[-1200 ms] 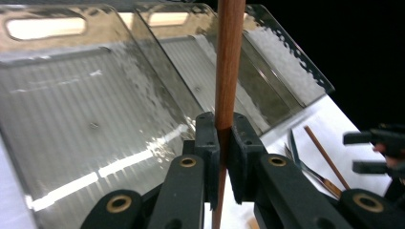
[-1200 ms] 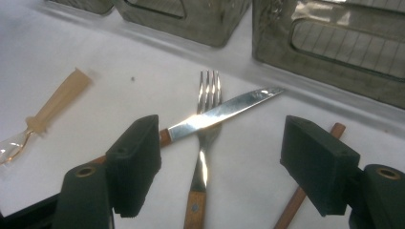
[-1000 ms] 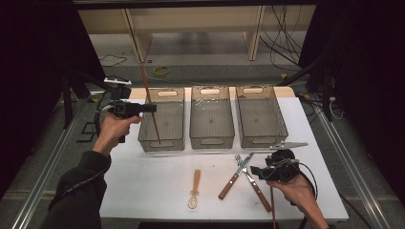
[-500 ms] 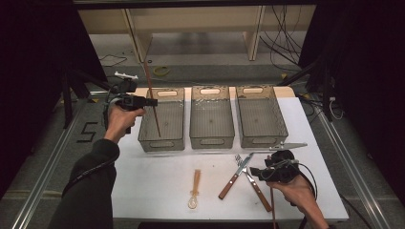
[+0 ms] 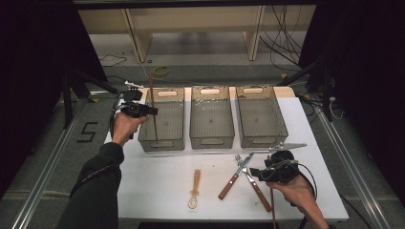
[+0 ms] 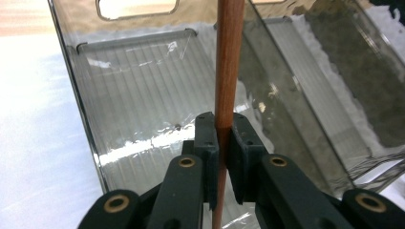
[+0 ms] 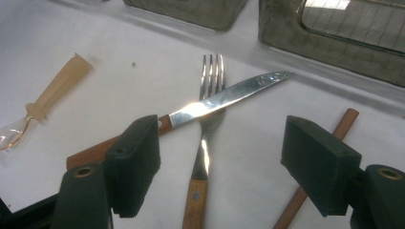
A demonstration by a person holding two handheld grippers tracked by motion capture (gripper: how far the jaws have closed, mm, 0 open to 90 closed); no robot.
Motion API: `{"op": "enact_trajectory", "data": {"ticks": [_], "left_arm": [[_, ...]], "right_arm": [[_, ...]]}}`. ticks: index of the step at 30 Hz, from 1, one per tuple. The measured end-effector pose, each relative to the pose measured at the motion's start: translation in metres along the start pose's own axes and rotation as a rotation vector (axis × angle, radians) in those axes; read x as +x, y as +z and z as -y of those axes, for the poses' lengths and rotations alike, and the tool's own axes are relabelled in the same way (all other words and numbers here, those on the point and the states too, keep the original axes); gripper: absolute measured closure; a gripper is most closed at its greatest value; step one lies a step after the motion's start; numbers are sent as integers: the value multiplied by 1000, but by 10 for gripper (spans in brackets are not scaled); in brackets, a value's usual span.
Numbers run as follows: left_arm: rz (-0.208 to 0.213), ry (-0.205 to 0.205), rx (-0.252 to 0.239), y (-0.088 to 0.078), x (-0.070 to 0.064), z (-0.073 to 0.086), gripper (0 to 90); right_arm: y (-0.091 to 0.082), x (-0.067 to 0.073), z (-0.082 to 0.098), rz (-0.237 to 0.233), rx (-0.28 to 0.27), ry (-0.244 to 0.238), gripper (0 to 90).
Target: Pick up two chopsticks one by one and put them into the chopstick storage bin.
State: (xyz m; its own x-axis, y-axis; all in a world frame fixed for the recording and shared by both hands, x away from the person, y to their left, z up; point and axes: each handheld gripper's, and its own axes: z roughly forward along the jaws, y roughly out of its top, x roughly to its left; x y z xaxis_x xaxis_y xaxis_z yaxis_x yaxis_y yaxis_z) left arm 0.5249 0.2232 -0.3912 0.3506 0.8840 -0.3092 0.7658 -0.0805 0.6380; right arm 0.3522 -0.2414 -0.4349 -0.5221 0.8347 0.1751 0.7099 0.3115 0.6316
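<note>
A wooden stick [image 6: 228, 62] is pinched upright by the left gripper [image 6: 220, 138] over the leftmost bin [image 5: 162, 119]. The right gripper [image 7: 224, 162] is held spread above the crossed knife [image 7: 224, 98] and fork [image 7: 207, 119].

Smooth wooden stick [image 6: 228, 62], glossy plastic bin [image 5: 162, 125] (see-through), shiny metal knife [image 7: 224, 98]

The wooden stick [image 6: 228, 62] is cut off at the top and bottom edges of the left gripper view. The knife handle [image 7: 95, 152] is partly hidden behind the right gripper's near jaw.

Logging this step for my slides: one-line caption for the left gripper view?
Left gripper fingers clamp an upright wooden stick over the clear bin.
</note>
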Motion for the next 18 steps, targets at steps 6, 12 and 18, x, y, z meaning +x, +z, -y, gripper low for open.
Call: {"op": "enact_trajectory", "data": {"ticks": [6,12,18], "left_arm": [[-20,2,19,8,3,5,824],[-21,-12,49,13,4,7,719],[-22,-18,4,3,1,5,514]], "right_arm": [[-1,-1,0,-2,0,7,305],[-2,-3,1,0,1,12,304],[-4,-4,1,3,0,16,304]]}}
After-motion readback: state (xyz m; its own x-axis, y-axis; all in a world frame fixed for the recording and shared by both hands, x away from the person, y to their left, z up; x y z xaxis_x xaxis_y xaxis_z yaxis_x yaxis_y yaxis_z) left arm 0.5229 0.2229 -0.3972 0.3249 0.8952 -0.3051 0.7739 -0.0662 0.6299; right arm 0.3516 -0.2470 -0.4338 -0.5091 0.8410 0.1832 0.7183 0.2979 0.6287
